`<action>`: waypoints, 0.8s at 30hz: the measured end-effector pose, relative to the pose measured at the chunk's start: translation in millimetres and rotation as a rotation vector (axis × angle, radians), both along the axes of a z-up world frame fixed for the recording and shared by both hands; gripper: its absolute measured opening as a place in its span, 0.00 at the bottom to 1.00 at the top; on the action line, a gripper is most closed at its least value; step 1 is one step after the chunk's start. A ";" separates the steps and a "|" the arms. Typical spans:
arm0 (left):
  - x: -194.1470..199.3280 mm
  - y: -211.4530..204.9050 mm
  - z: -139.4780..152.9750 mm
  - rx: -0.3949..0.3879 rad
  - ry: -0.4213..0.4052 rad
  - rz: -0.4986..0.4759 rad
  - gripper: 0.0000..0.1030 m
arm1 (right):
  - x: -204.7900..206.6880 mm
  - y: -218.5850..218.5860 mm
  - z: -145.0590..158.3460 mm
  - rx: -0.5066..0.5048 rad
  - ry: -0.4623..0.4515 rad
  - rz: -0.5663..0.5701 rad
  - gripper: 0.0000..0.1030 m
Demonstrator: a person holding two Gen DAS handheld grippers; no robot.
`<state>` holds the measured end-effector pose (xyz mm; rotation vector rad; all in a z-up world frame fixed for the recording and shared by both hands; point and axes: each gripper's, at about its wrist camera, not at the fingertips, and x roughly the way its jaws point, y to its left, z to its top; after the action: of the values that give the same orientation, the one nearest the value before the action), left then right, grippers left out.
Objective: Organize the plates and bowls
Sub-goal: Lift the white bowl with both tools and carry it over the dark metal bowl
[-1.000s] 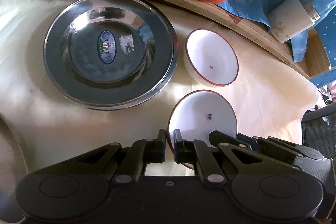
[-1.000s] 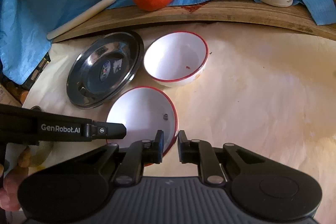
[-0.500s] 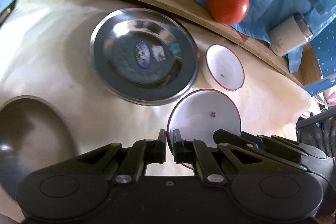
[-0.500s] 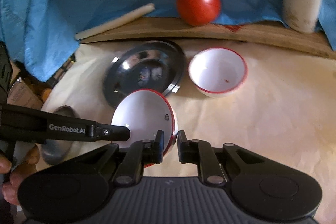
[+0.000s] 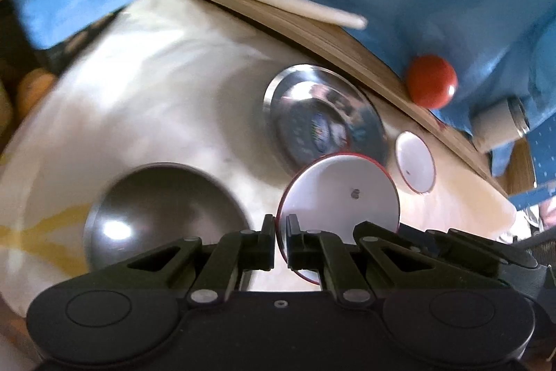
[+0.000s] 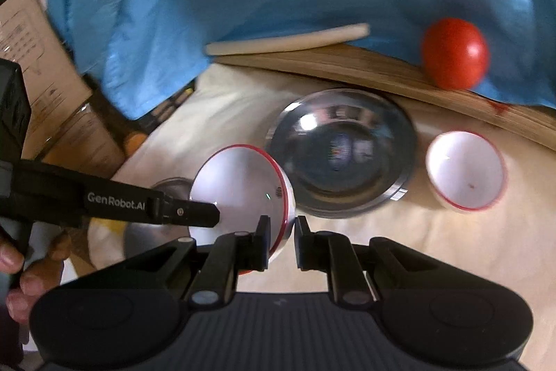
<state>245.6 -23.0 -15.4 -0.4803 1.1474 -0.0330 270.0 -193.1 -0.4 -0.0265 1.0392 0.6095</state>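
Two grippers, left [image 5: 280, 232] marked "GenRobot.AI" & right [image 6: 281, 233], fingers clamping red-rimmed bowl [image 6: 239, 186].

I have a red-rimmed white bowl [image 5: 338, 193] lifted and tilted on edge, its rim pinched from both sides. Behind it the steel plate [image 6: 342, 159] lies flat on the table, a second red-rimmed white bowl [image 6: 465, 171] upright just beside it. A steel bowl [image 5: 163, 214] sits nearer, off to the left.
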 end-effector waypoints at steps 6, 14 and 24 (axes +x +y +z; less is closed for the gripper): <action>-17.1 32.5 1.1 0.001 0.017 0.076 0.05 | -3.8 32.4 -0.4 0.003 0.009 0.095 0.16; -26.3 54.3 -4.6 0.042 0.059 0.145 0.05 | -4.9 62.1 -10.0 0.004 0.054 0.186 0.16; -33.8 71.0 -18.7 0.065 0.133 0.186 0.06 | -2.9 83.7 -29.1 -0.012 0.129 0.248 0.17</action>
<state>211.8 48.0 -34.0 -0.5361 1.2251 0.1993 267.1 -109.4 -29.5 -0.1295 1.1746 0.8385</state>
